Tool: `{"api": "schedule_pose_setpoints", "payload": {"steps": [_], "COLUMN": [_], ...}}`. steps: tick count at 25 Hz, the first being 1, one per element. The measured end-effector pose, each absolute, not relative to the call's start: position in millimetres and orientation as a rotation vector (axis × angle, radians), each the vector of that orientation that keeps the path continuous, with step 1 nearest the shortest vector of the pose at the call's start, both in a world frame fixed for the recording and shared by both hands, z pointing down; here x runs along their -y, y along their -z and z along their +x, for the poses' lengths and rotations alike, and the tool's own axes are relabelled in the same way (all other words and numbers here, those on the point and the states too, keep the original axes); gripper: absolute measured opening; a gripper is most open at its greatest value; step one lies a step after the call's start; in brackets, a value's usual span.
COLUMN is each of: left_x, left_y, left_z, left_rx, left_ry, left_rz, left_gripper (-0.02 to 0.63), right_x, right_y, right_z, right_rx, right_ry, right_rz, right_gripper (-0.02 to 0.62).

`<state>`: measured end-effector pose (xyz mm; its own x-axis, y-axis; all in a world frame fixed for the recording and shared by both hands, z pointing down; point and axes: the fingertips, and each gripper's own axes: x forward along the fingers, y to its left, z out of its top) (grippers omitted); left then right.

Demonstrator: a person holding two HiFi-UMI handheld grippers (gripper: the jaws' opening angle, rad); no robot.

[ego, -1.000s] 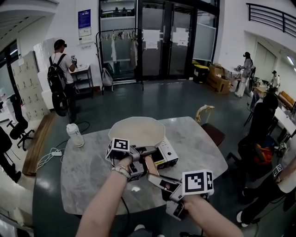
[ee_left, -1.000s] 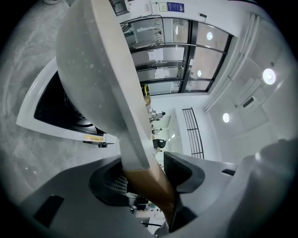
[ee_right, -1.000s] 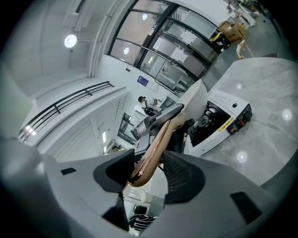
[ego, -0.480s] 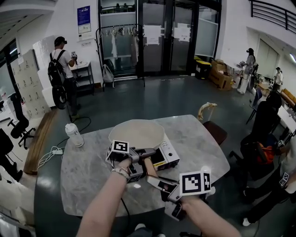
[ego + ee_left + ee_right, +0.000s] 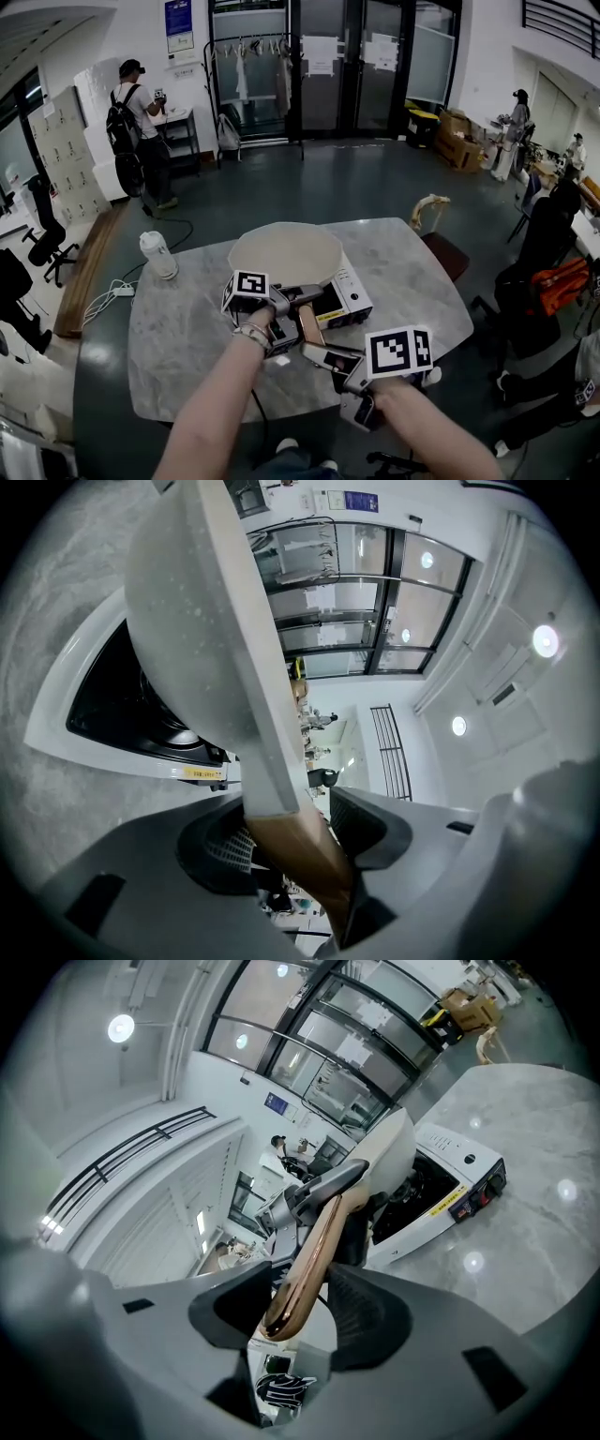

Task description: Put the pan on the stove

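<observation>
A cream pan sits level over the white portable stove on the marble table; I cannot tell whether it rests on the burner. Its brown wooden handle points back toward me. My left gripper is shut on the handle close to the pan's bowl. My right gripper is shut on the handle's near end. The left gripper view shows the pan's grey underside, the stove below it and the handle between the jaws. The right gripper view shows the handle's tip between the pads.
A capped water bottle stands at the table's far left. A chair with a curved wooden back sits at the far right edge. A cable and power strip lie on the floor to the left. People stand and sit around the hall.
Both grippers keep hold of the handle and the pan stays over the stove. Only the head camera's aim has shifted a little.
</observation>
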<state>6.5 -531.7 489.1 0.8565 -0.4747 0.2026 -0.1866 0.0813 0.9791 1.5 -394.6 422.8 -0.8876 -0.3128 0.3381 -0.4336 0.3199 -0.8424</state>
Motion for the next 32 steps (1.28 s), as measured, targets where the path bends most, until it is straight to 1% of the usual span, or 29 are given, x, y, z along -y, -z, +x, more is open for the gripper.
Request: {"api": "schedule_pose_setpoints", "payload": {"steps": [9, 13, 22, 25, 28, 32], "left_x": [522, 520, 500, 496, 494, 491], "left_y": [-505, -506, -525, -527, -526, -528], "left_z": [1, -8, -19, -20, -22, -22], "left_rx": [0.587, 0.592, 0.630, 0.632, 0.641, 0.669], "left_ry": [0.228, 0.254, 0.247, 0.259, 0.256, 0.234], "left_rz": [1.516, 1.509, 1.450, 1.439, 1.455, 1.453], "left_gripper": [0.233, 0.259, 0.259, 0.248, 0.206, 0.195], "right_x": [383, 382, 381, 382, 386, 386], "right_y": [-447, -455, -479, -487, -493, -502], "right_z": [1, 4, 8, 9, 12, 15], "right_rx": [2.409, 2.387, 2.315, 2.295, 2.289, 2.271], "right_ry": [-1.657, -1.702, -1.769, -1.783, -1.789, -1.781], "right_rz": [0.695, 0.708, 0.748, 0.775, 0.802, 0.815], "right_gripper": [0.184, 0.172, 0.149, 0.144, 0.141, 0.140]}}
